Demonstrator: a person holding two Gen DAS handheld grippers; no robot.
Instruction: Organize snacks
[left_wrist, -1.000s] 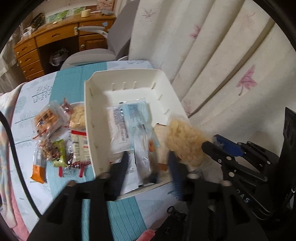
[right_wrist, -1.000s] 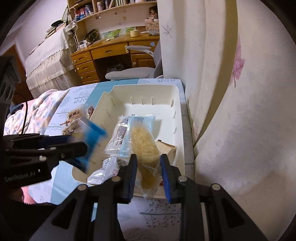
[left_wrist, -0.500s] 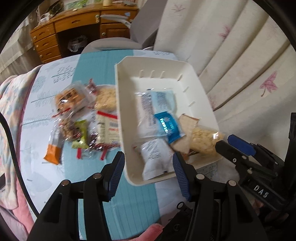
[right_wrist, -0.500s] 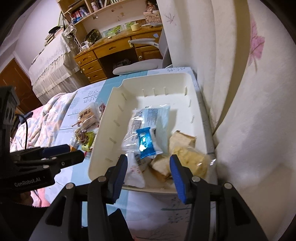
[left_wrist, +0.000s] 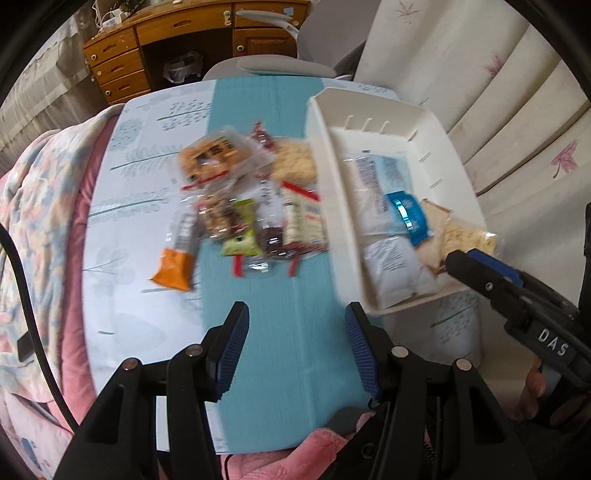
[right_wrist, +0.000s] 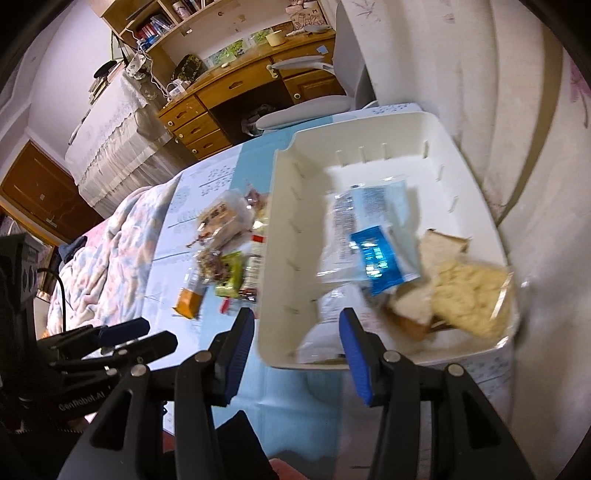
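A white tray (left_wrist: 320, 155) (right_wrist: 277, 229) holds several snacks: a blue packet (left_wrist: 408, 218) (right_wrist: 380, 258), clear wrapped packs, a bread slice and a yellowish snack pack (left_wrist: 466, 236) (right_wrist: 469, 295) in its near right corner. Left of the tray lies a loose pile of snacks (left_wrist: 240, 206) (right_wrist: 225, 258), among them an orange packet (left_wrist: 173, 266) and a green one (left_wrist: 242, 230). My left gripper (left_wrist: 295, 317) (right_wrist: 159, 332) hangs open over the teal runner, just short of the pile, with nothing between its fingers. My right gripper (right_wrist: 295, 325) (left_wrist: 465, 260) is open and holds nothing over the tray's near left corner.
A pale curtain (left_wrist: 498, 92) hangs close behind the tray on the right. A grey chair (left_wrist: 280, 66) and a wooden desk (left_wrist: 177, 40) stand beyond the table's far end. A floral quilt (left_wrist: 40, 192) lies along the table's left edge.
The right gripper let go of the yellowish snack pack, which now lies in the tray, and opened. The left gripper swung left from above the tray to above the teal runner.
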